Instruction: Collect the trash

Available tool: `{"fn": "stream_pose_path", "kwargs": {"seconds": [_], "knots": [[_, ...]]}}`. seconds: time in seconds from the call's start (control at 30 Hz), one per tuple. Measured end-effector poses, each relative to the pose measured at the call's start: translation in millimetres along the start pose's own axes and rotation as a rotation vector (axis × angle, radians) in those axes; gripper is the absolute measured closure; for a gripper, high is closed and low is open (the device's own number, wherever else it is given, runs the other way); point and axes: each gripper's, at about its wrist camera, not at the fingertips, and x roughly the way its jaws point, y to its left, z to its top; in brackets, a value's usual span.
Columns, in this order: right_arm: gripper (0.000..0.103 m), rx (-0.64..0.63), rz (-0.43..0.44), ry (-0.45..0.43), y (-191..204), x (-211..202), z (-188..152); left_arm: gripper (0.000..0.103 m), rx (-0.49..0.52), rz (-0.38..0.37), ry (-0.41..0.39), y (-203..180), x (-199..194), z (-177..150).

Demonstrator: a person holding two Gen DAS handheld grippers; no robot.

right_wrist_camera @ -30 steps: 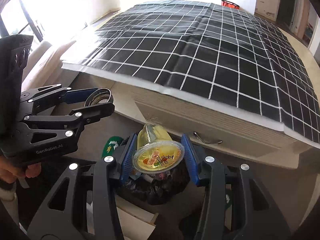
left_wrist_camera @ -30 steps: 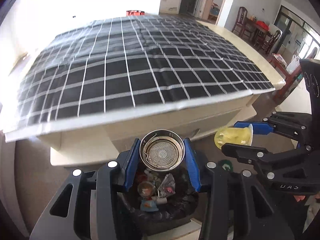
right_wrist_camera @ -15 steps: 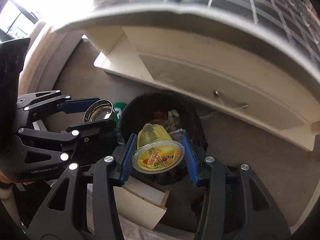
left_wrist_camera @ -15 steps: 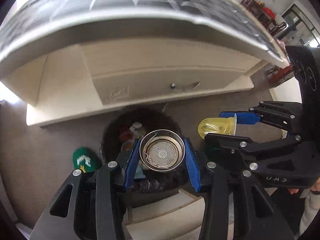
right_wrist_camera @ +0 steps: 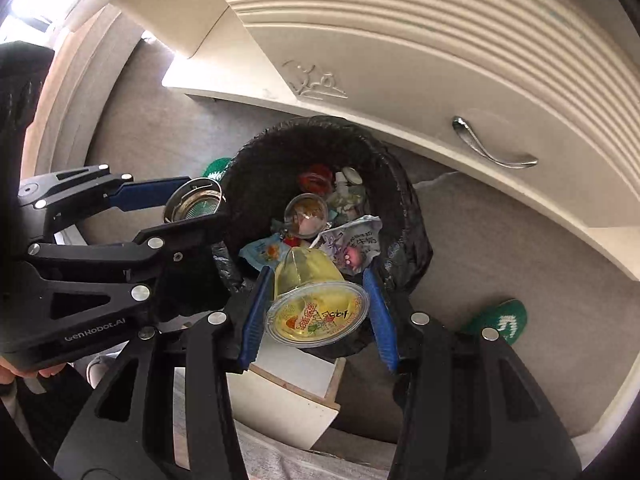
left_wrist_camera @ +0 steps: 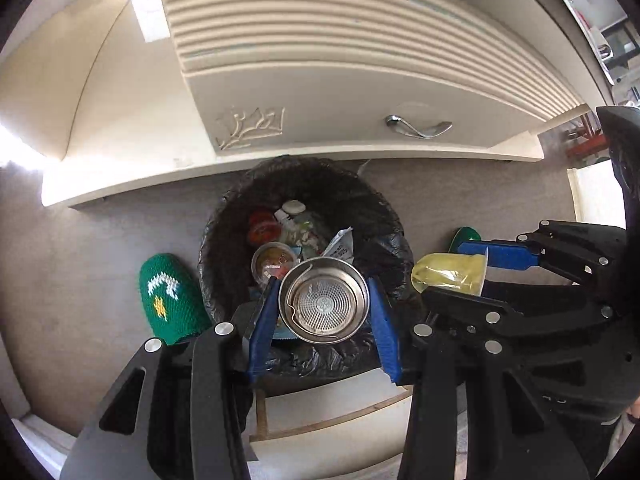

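The black-lined trash bin (left_wrist_camera: 304, 208) sits directly below both grippers, so this looks like the drop step. The right gripper (right_wrist_camera: 318, 312) grasps a yellow jelly cup (right_wrist_camera: 316, 308) and the left gripper (left_wrist_camera: 324, 304) clamps a metal sink strainer (left_wrist_camera: 323, 300), each above the bin's near rim. Next, the cup likely wants a slight forward reach, then release.

White lettering reading "GenRobot.AI" stands on the black plastic body of the left gripper (right_wrist_camera: 200, 216), while the red and black print on the yellow jelly cup's clear lid (right_wrist_camera: 318, 314) is too distorted to read.
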Motion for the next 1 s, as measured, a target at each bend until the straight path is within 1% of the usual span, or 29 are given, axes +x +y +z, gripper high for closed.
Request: {"fn": "stream_pose_path", "kwargs": {"seconds": [0.1, 0.17, 0.23, 0.33, 0.43, 0.5, 0.6, 0.67, 0.77, 0.8, 0.87, 0.9, 1.0], "knots": [[0.057, 0.012, -0.007, 0.004, -2, 5, 3, 0.058, -0.01, 0.01, -0.002, 2, -1, 1], [0.056, 0.008, -0.019, 0.011, 0, 7, 2, 0.051, -0.019, 0.024, -0.002, 5, -2, 1], [0.055, 0.004, -0.03, 0.007, 0, 5, 3, 0.049, -0.031, 0.02, 0.005, 7, -1, 3], [0.054, 0.018, -0.01, -0.011, -4, 0, 2, 0.042, -0.041, 0.024, 0.0, 10, -3, 4], [0.05, 0.023, -0.01, -0.038, -7, -11, 0, 0.038, -0.042, 0.018, -0.026, 10, -9, 4], [0.048, 0.025, -0.005, -0.055, -6, -20, -2, 0.035, -0.035, 0.026, -0.043, 7, -16, 3], [0.047, 0.028, -0.009, -0.089, -4, -41, -8, 0.033, 0.014, 0.058, -0.07, -4, -30, -2], [0.047, 0.008, -0.029, -0.118, 0, -57, -13, 0.03, 0.045, 0.068, -0.095, -12, -43, -6], [0.045, -0.03, -0.033, -0.174, 8, -86, -24, 0.027, 0.116, 0.097, -0.169, -25, -71, -16], [0.042, -0.04, -0.038, -0.197, 11, -95, -28, 0.027, 0.124, 0.093, -0.19, -27, -79, -18], [0.041, -0.06, -0.061, -0.239, 18, -114, -38, 0.027, 0.137, 0.059, -0.229, -28, -94, -24], [0.039, -0.084, -0.05, -0.265, 24, -125, -44, 0.027, 0.143, 0.047, -0.246, -27, -102, -26], [0.035, -0.131, -0.038, -0.31, 38, -149, -57, 0.027, 0.174, 0.075, -0.301, -28, -124, -34]]}}
